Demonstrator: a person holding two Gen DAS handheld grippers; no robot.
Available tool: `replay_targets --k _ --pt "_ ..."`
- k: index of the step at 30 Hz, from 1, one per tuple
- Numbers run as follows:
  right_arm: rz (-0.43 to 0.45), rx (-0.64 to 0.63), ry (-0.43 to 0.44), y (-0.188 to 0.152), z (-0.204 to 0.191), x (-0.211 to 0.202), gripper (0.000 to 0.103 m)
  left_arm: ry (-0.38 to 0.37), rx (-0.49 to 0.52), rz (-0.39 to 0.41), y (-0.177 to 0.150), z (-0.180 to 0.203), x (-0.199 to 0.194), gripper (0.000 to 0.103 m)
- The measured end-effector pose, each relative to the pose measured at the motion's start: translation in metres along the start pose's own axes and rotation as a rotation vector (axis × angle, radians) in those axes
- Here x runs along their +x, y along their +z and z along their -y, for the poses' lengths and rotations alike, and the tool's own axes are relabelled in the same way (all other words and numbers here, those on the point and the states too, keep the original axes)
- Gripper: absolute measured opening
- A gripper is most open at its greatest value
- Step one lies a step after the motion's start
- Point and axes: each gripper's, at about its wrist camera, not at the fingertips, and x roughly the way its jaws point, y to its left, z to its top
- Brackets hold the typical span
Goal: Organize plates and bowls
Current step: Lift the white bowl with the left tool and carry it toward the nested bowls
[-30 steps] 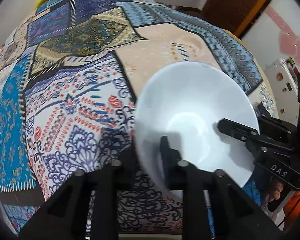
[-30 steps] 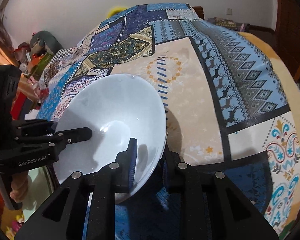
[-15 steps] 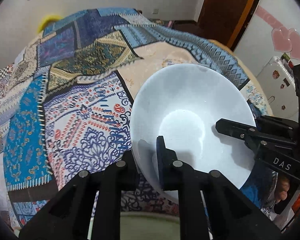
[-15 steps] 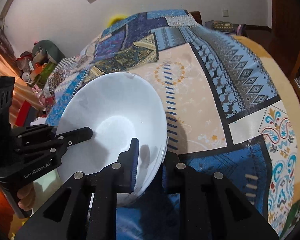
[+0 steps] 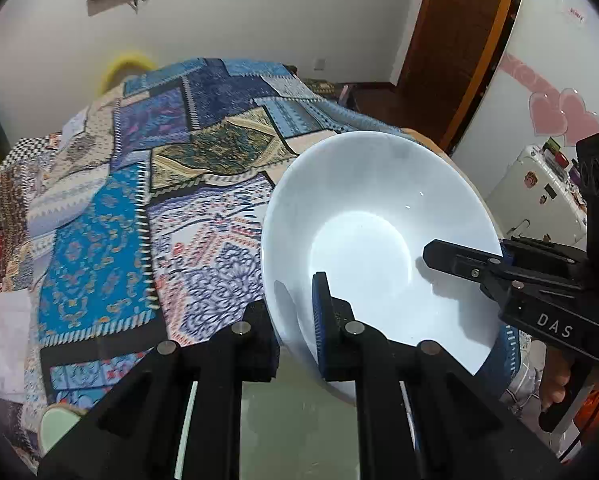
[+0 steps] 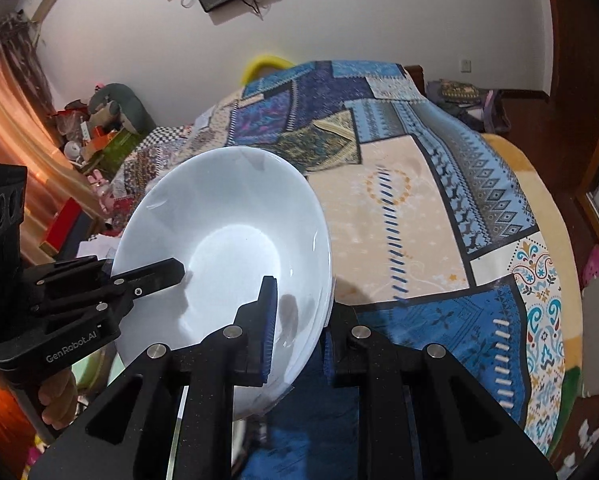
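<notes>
A large white bowl hangs tilted above the patchwork blanket, held from both sides. My left gripper is shut on its left rim, one blue pad inside the bowl and the other finger outside. My right gripper is shut on the opposite rim in the same way. Each wrist view shows the other gripper across the bowl: the right gripper with a finger lying inside the bowl, and the left gripper likewise. The bowl is empty.
A bed under a patchwork blanket fills the space ahead. A pale glassy surface lies just below the grippers. A wooden door and a small white fridge stand to the right. Clutter is piled beside the curtain.
Both grippers have risen with the bowl between them, away from the blanket. The views have tipped up, so more of the wall and room shows.
</notes>
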Motion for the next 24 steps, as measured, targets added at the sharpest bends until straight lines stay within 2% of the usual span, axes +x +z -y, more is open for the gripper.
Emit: replay_targets --k 11,24 --pt "0.02 -0.061 0.033 -0.008 -0.052 -0.008 0.018 0.019 -0.057 0.066 -0.033 -0.033 -0.061 0.013" --pt "0.023 -0.144 0.109 -0.022 -0.117 0.001 0.018 0.093 -0.152 0.13 -0.08 -0.084 -0.117 0.013"
